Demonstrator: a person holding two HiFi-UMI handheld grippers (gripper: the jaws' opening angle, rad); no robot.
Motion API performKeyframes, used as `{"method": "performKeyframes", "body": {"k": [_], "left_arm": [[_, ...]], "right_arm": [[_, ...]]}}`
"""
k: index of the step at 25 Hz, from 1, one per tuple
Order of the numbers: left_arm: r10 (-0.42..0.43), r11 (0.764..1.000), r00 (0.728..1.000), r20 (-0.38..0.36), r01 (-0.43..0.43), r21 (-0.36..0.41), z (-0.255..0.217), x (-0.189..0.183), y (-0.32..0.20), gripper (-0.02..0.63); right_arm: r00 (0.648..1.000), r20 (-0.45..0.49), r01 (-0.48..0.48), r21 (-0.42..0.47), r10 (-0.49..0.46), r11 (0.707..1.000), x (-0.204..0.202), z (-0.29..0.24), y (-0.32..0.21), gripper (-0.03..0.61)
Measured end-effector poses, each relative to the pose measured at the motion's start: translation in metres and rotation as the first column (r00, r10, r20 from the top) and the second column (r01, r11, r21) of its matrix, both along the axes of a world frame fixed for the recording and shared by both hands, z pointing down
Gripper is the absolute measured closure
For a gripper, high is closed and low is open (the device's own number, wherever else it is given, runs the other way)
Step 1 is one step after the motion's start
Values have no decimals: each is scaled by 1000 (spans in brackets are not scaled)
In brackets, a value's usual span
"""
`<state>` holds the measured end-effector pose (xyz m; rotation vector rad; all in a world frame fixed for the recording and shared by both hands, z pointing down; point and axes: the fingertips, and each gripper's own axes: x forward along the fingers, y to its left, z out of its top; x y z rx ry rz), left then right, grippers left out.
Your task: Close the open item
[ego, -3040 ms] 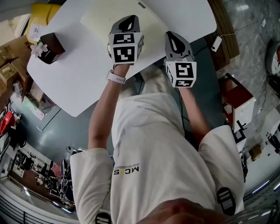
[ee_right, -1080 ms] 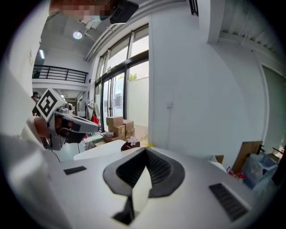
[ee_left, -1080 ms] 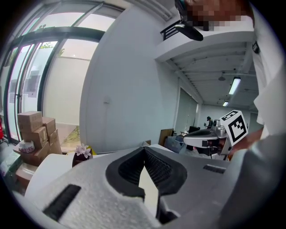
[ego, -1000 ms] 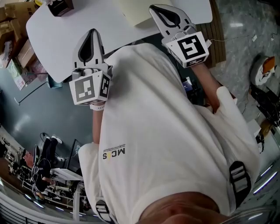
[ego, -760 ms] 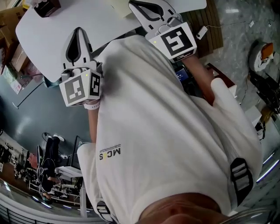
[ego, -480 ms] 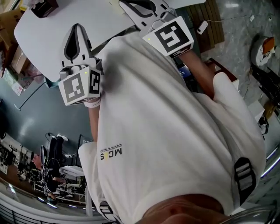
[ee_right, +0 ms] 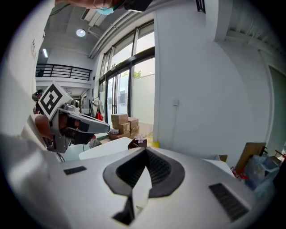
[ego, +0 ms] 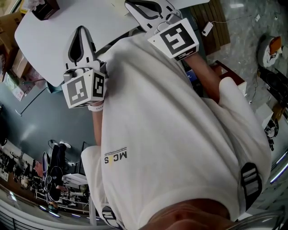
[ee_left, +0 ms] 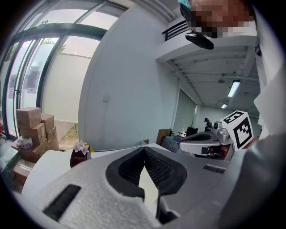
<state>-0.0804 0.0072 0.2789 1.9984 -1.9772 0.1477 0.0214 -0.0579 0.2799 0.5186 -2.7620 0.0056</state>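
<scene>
Both tools idle at the table's edge: the left gripper [ee_left: 144, 151] and the right gripper [ee_right: 145, 152] are each clenched tip to tip with nothing caught between the pads, held side by side in front of the person's white shirt [ego: 171, 134] and pointed out over the white table [ego: 49, 40]. Neither touches anything. The only likely candidate for the item to be closed is a flat, pale cream thing [ego: 116, 3] lying on the table just beside the right gripper's tips, of which only a corner shows at the top edge of the head view. No lid or flap can be seen standing up from it, but too little is in view to say whether it is open or shut. A dark box topped with a small flower [ee_left: 79, 156] sits well apart at the table's far left corner. On this evidence the closing is either already finished or not yet begun, and no contact is being made
</scene>
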Motion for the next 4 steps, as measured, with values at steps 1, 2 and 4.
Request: {"method": "performKeyframes", "body": {"k": [1,2,4], "left_arm": [[6,1000,1000,0,-6,-5,2,2,1,589],[13,1000,1000,0,-13,-9,3,4,2,589],[25,1000,1000,1,-25,-19,8,9,6,589]], "right_arm": [[1000,5,-12,1,12,1000,3,0,0,563],[1000,9,-25,-1,25,1000,7,1,0,565],[998,14,-55,-9,55,998,15,4,1,565]]}}
